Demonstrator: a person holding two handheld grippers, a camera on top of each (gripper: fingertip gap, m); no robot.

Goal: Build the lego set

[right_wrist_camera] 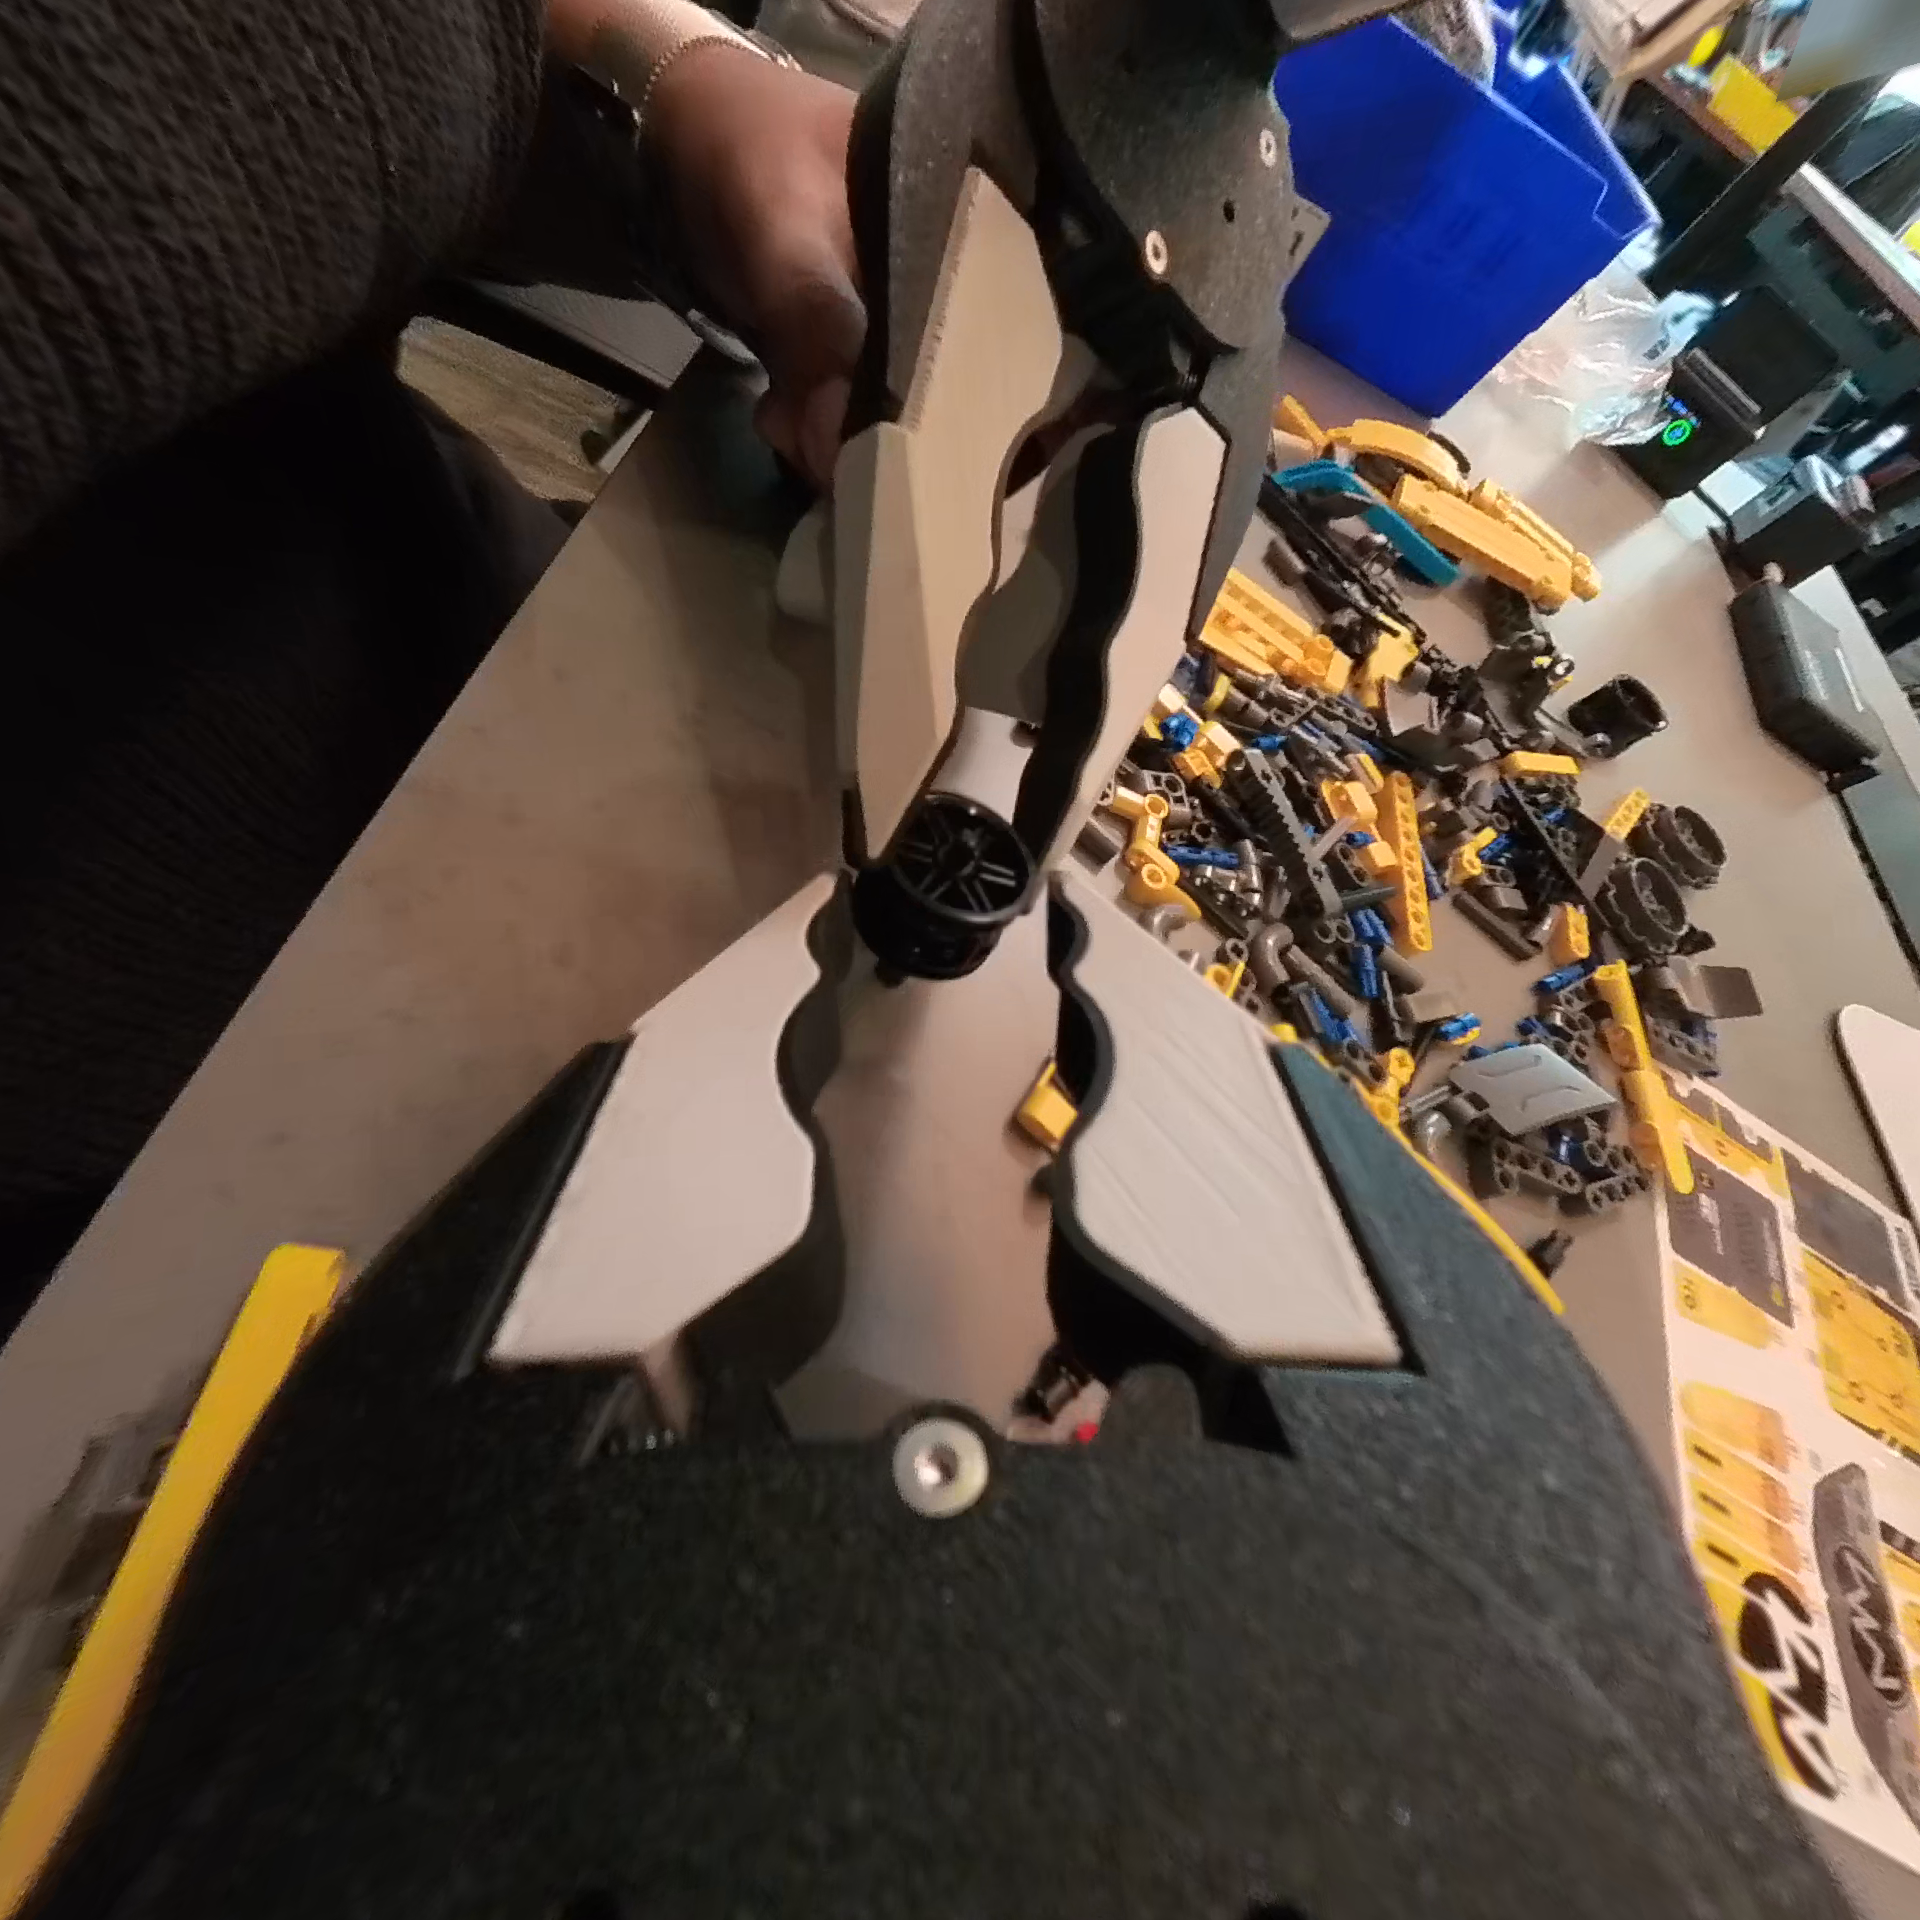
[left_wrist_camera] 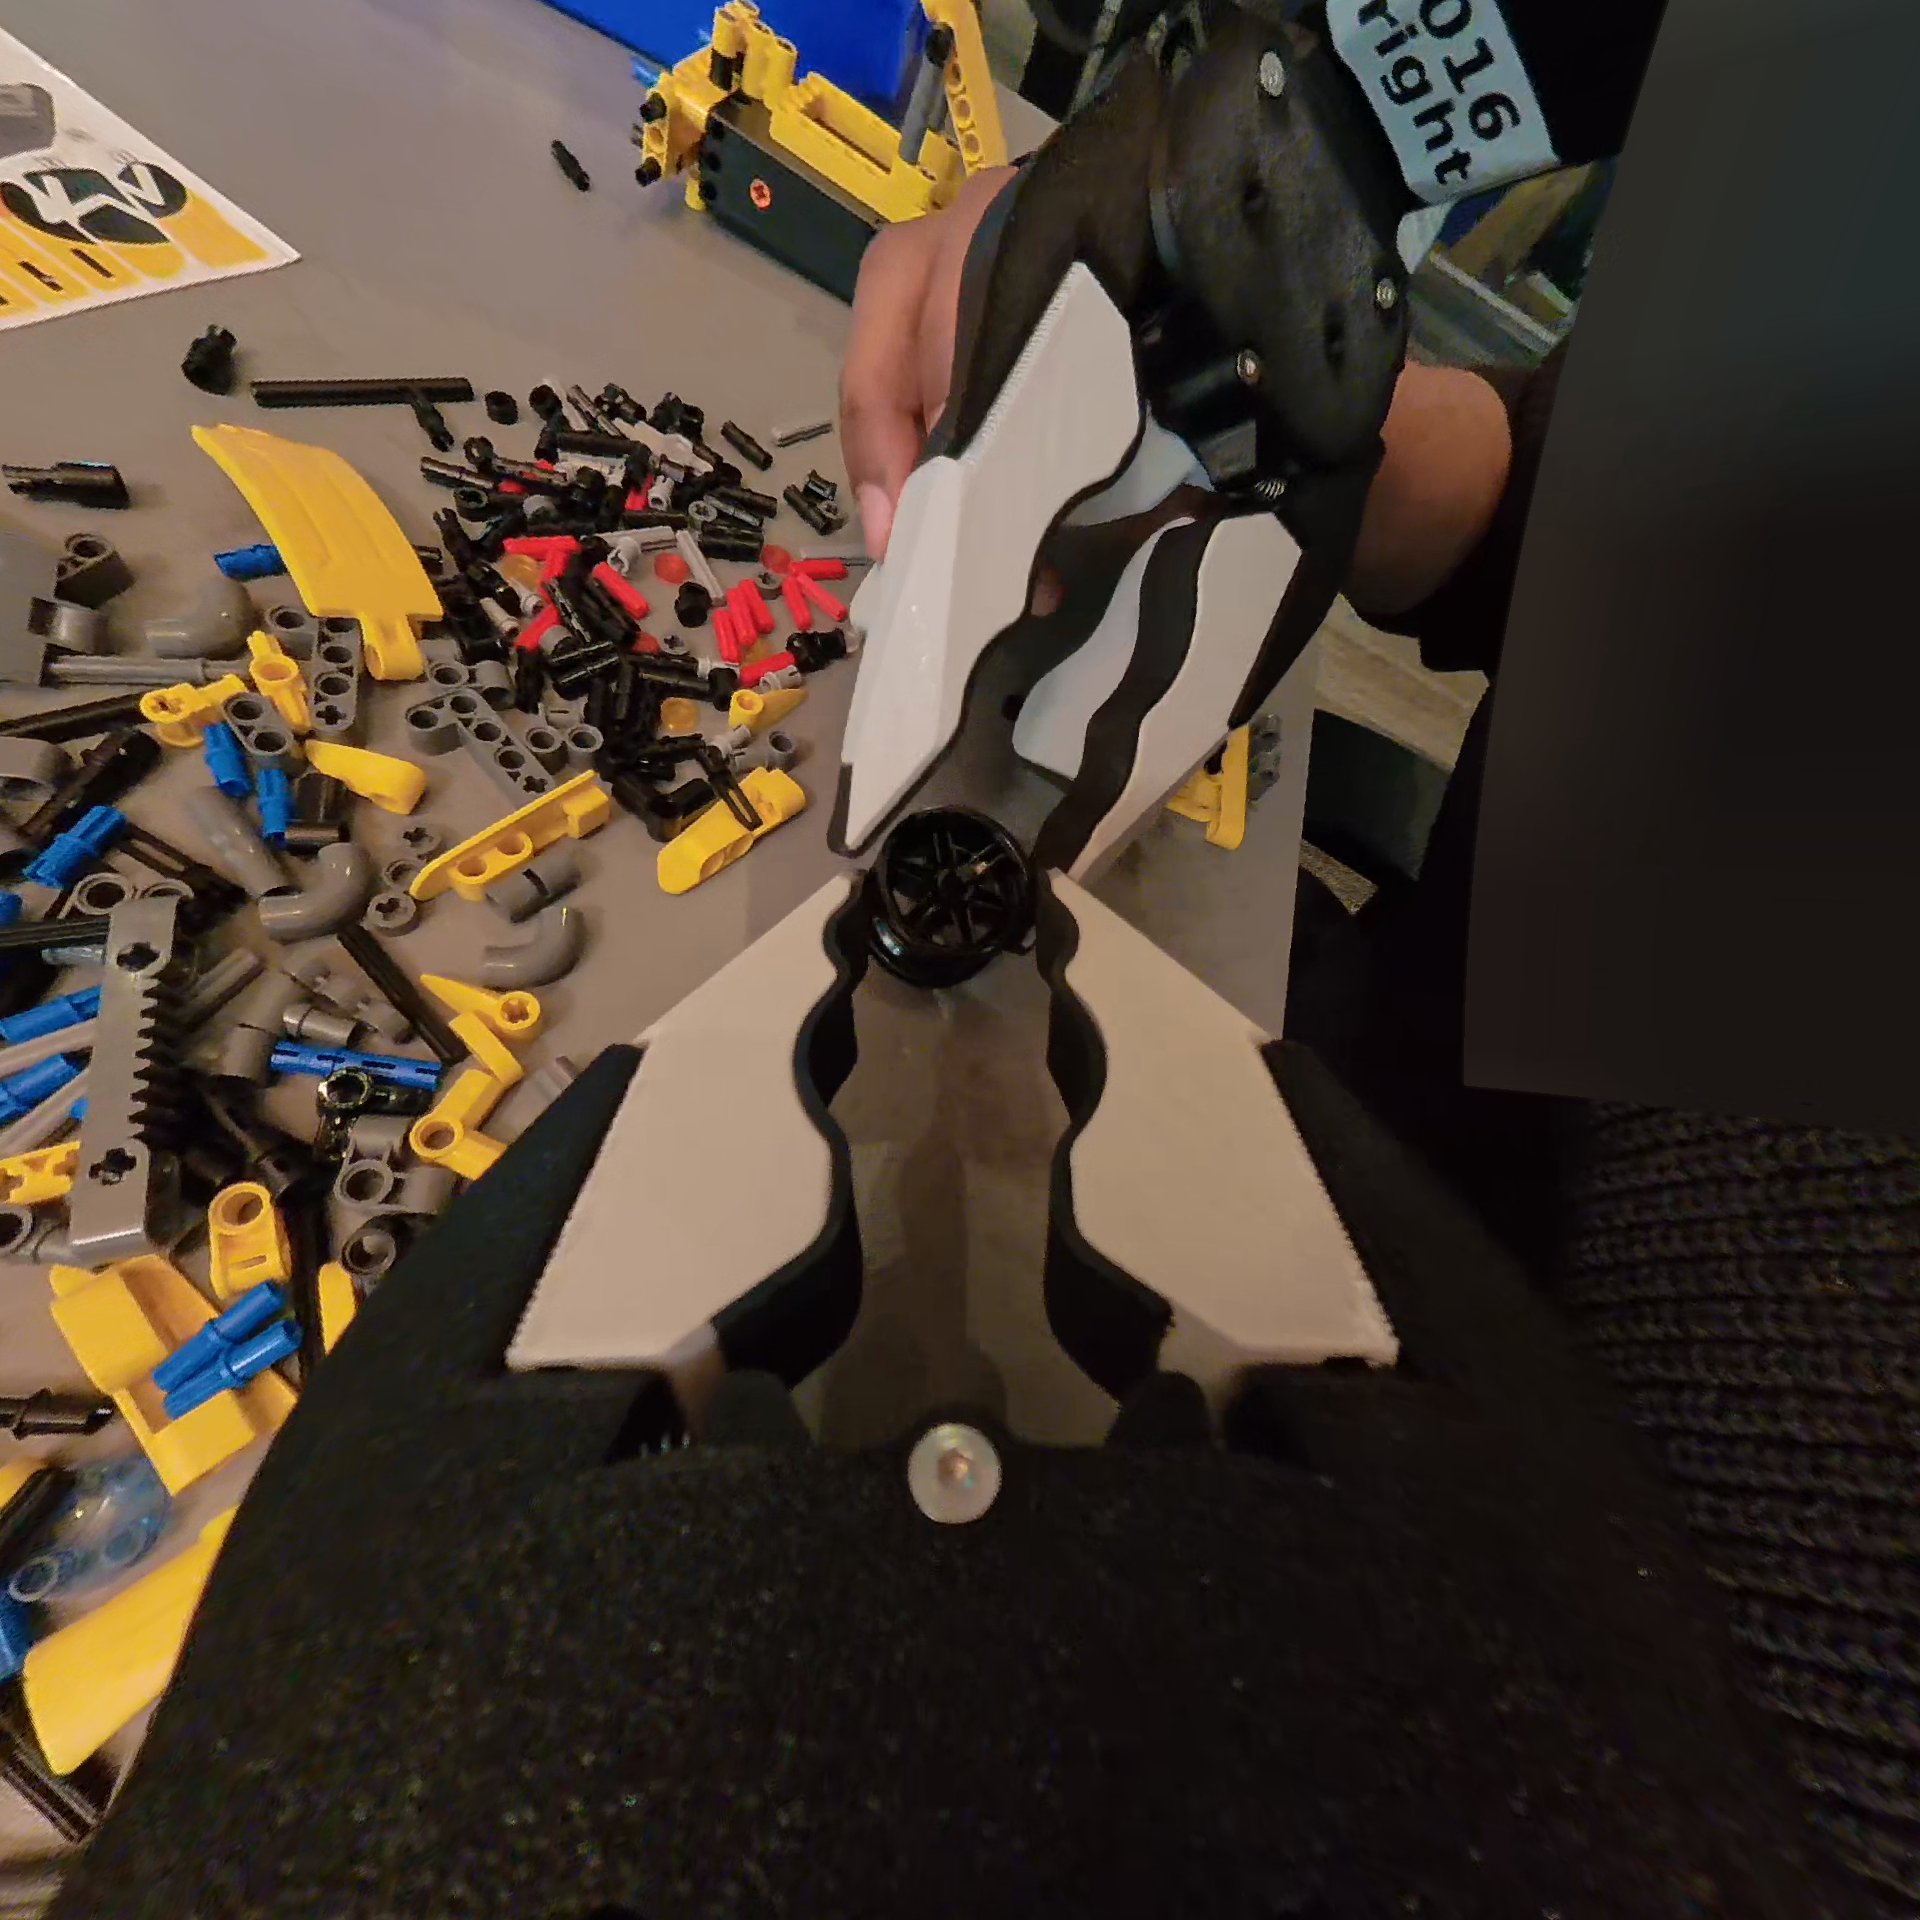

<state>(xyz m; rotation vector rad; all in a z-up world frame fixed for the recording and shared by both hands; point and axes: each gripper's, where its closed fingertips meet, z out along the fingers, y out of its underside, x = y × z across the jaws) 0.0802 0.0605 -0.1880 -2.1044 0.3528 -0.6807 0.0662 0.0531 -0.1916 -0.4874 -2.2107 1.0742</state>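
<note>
1. Left of the wheel (left_wrist_camera: 951,909): loose parts pile (left_wrist_camera: 582,644)
2. Left gripper (left_wrist_camera: 948,883) clamped on the wheel, tips only; right gripper (right_wrist_camera: 943,885) straddles the same wheel, contact can't tell
3. Judgement: shallow hold, so keep the squeeze even and don't twist
4. Only the right wrist view shows the tyres (right_wrist_camera: 1652,862), right of the wheel

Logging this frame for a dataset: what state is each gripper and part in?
Left hand-held gripper: shut on black wheel rim, held above the table.
Right hand-held gripper: fingertips at the same rim; grip cannot be told.
Black wheel rim: lifted, between both grippers' tips.
Yellow model: partly built, standing on table.
Loose parts pile: scattered, unassembled.
Sticker sheet: lying flat.
</note>
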